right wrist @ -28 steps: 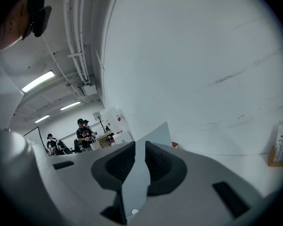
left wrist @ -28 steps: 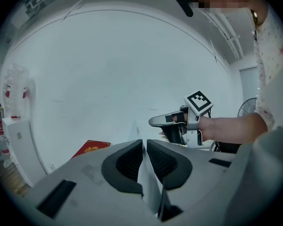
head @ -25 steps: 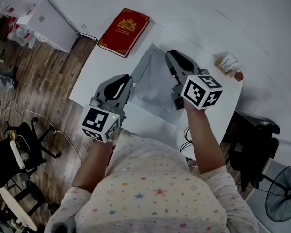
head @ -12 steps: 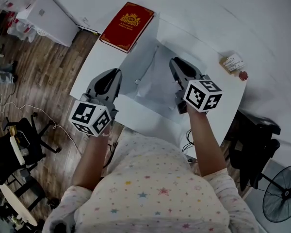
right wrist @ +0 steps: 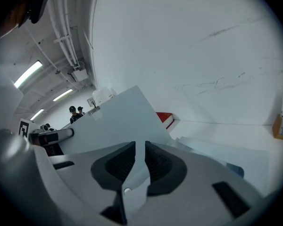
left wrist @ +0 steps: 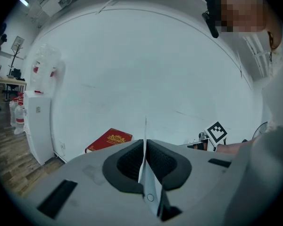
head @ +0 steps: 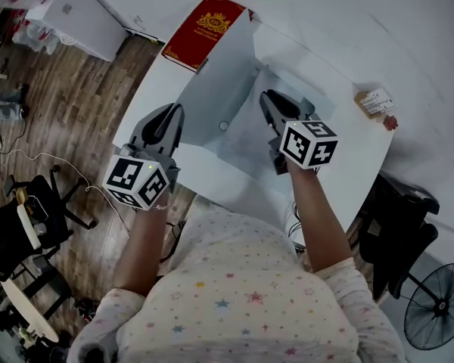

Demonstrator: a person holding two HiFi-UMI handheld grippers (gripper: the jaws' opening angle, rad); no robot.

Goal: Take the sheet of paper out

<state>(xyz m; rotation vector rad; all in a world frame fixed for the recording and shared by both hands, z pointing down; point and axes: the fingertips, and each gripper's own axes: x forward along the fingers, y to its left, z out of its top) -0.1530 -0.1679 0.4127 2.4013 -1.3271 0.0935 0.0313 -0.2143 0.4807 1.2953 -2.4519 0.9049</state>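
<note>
Here the left gripper (head: 172,116) pinches the edge of a raised pale grey plastic folder cover (head: 212,89). The right gripper (head: 269,100) is closed on the thin white sheet of paper (head: 246,138), which lies inside the opened folder on the white table (head: 340,138).

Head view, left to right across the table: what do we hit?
Left tool → raised folder flap → right tool → small box. Red book left out: it overlaps the flap's span.
</note>
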